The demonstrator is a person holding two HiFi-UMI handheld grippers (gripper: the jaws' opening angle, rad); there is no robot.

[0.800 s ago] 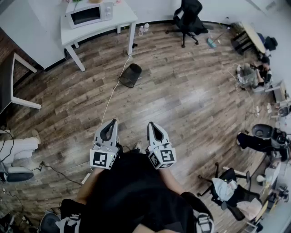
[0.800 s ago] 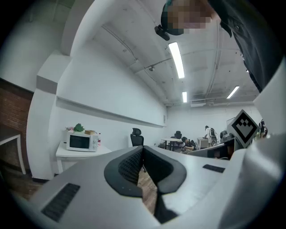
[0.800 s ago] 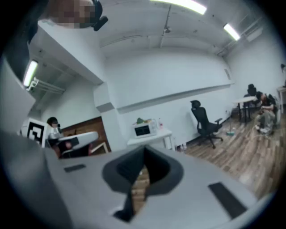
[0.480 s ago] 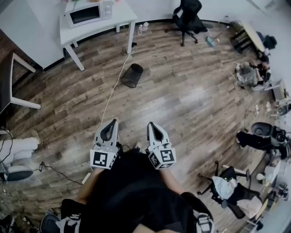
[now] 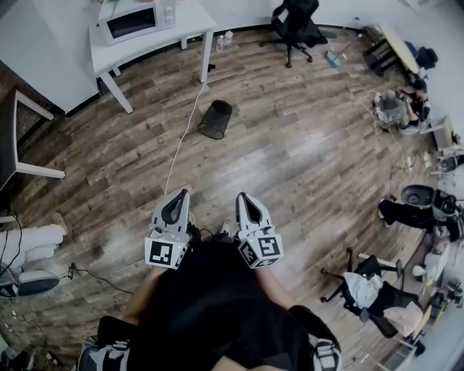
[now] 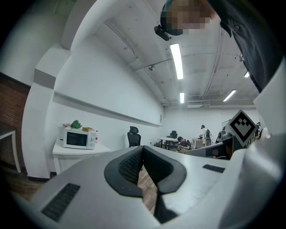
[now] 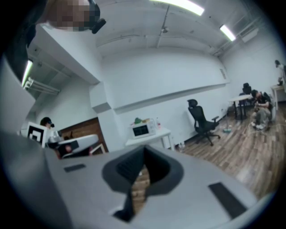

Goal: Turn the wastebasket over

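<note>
Task not yet begun: black mesh wastebasket (image 5: 216,119) on brown plank floor (image 5: 304,159), upper centre, well apart from left gripper (image 5: 179,196) and right gripper (image 5: 243,198); both jaws closed, empty.

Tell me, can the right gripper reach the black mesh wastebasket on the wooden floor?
Probably not yet. The right gripper is held close to the person's body, and the black mesh wastebasket sits far across the wooden floor. Nothing stands between them.

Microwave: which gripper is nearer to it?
Left. In the head view the left gripper is held below and slightly right of the microwave; the right gripper is beside it, farther right.
</note>
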